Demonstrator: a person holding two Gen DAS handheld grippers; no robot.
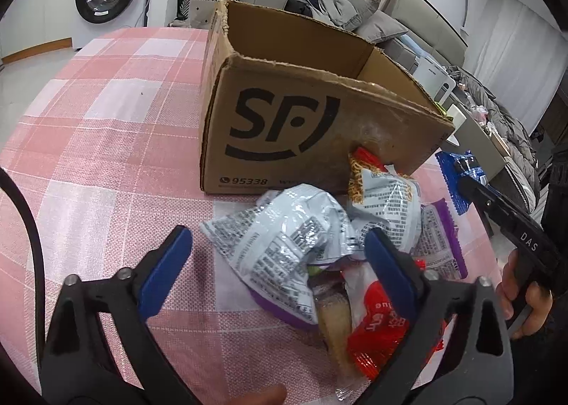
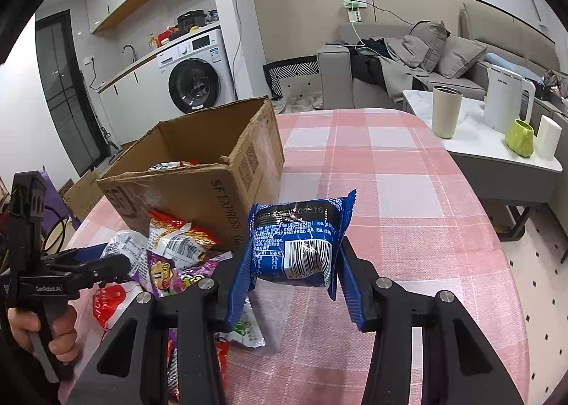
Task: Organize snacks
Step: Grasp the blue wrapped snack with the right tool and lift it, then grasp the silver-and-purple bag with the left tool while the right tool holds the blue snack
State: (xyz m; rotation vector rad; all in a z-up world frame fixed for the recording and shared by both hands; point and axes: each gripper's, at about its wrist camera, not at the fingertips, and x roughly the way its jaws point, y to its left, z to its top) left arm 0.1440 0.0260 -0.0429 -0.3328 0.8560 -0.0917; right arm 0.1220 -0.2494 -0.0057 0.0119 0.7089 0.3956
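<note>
My right claw [image 2: 294, 263] grips a blue crinkled-foil snack packet [image 2: 296, 245], lifted above the pink checked counter [image 2: 390, 192]. I judge the next move is to carry it toward 10 o'clock, over the torn rim of the open brown cardboard box [image 2: 198, 170]. My left claw [image 1: 280, 263] hangs wide open over the loose heap of snack bags [image 1: 291, 234] at the box's foot.

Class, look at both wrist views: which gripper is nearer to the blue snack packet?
Right. The right gripper is clamped on the blue snack packet, held above the table. The left gripper hangs open over the snack pile, apart from it.
</note>
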